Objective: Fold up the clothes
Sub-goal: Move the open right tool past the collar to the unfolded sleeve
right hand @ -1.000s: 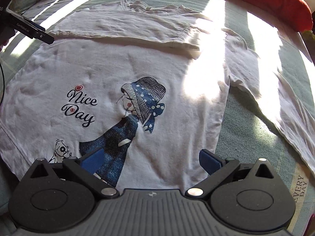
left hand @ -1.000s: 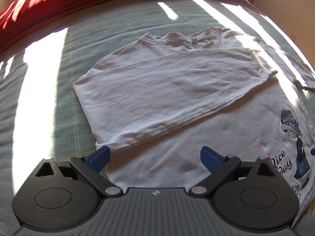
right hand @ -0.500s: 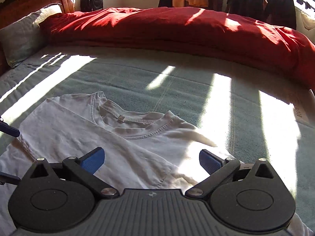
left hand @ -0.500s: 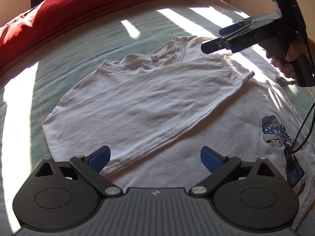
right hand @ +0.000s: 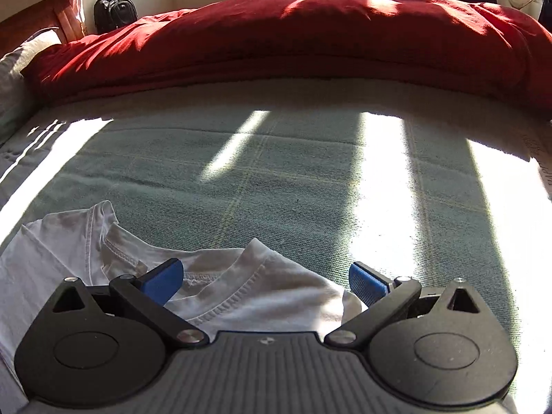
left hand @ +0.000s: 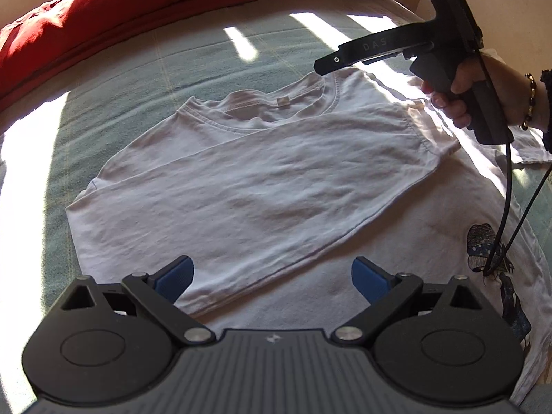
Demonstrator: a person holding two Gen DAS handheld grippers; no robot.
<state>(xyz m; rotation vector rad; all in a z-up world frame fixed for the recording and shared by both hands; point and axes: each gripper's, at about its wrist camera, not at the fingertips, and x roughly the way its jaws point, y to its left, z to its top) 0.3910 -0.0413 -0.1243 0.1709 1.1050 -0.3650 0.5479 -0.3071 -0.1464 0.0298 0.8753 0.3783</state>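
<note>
White T-shirt lay flat on the green bed cover, one side panel folded across the chest, its sleeve edge ending toward 2 o'clock in the left wrist view. Printed front showed at 4 o'clock. Collar pointed to 12, so the shirt's long axis ran roughly 12 to 6, hem end nearest the left tool.

Left tool's blue pads stood wide apart, holding nothing, poised over the lower edge of the folded panel. Right tool also had its pads apart, nothing between them; it hovered just above the collar at the shoulder on the far side from the fold, seen from the left camera at 1 o'clock with a hand on its grip.

Judgement: the right hand was the nearer to the shoulder and sleeve lying out toward 3 o'clock.

Red duvet bunched along 12 o'clock, well apart. The right tool's cable drooped across the print and might snag cloth.
</note>
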